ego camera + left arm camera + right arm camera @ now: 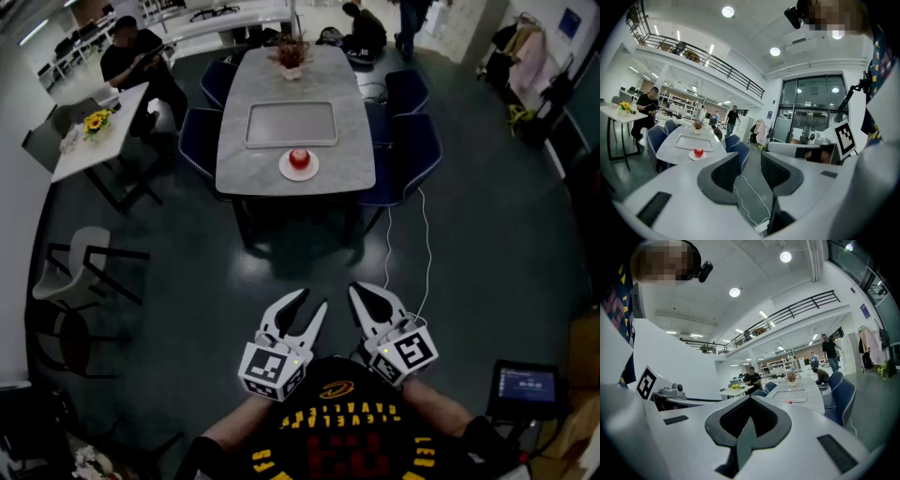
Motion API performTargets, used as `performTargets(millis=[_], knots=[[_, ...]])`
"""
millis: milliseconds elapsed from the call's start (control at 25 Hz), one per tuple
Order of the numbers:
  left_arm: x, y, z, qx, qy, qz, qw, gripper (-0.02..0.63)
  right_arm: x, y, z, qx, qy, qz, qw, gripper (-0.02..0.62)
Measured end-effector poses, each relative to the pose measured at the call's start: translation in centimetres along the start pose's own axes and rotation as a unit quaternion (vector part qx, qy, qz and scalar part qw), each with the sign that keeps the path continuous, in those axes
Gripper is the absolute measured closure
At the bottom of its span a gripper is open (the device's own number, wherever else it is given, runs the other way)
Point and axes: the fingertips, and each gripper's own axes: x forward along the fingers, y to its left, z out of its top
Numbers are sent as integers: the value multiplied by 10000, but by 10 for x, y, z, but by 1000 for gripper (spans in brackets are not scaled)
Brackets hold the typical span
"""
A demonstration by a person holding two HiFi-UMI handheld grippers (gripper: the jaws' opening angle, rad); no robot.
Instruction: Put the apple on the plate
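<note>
A wide open-plan hall with a dark floor (487, 244) spreads out below. In its middle stands a long, pale grey counter (253, 169) with blue chairs (200, 136) drawn up along both sides. On the counter's near end sits a small round white plate (285, 172). The apple (299, 157) rests in the middle of it, red and roundish, with a paler spot on top. Just beyond the plate lies a shallow rectangular tray (291, 125), and a potted plant (292, 54) stands at the far end. Both grippers are held close to the person's body, well apart from the counter, and point towards it roughly level. The left gripper (313, 300) has its jaws spread wide, with only the floor and a thin white cable (427, 244) showing between them. The right gripper (361, 292), just beside it, has its jaws pressed together at the tips and pinches nothing. At a smaller table on the far left sits a person in dark clothes (131, 61).
</note>
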Motion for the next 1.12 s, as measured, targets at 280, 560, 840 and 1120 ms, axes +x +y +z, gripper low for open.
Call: performTargets(millis=[280, 560, 840, 1120], knots=[[1, 18, 6, 58, 1, -142, 9999, 454, 21, 3, 4, 70, -44, -42, 10000, 588], [-7, 50, 14, 132, -72, -147, 9998, 454, 52, 12, -2, 179, -18, -171, 9997, 588], [-6, 77, 10, -76, -48, -254, 9996, 454, 74, 14, -12, 255, 141, -323, 9991, 588], [15, 92, 11, -111, 132, -240, 9996, 454, 94, 2, -20, 415, 289, -282, 9983, 588]])
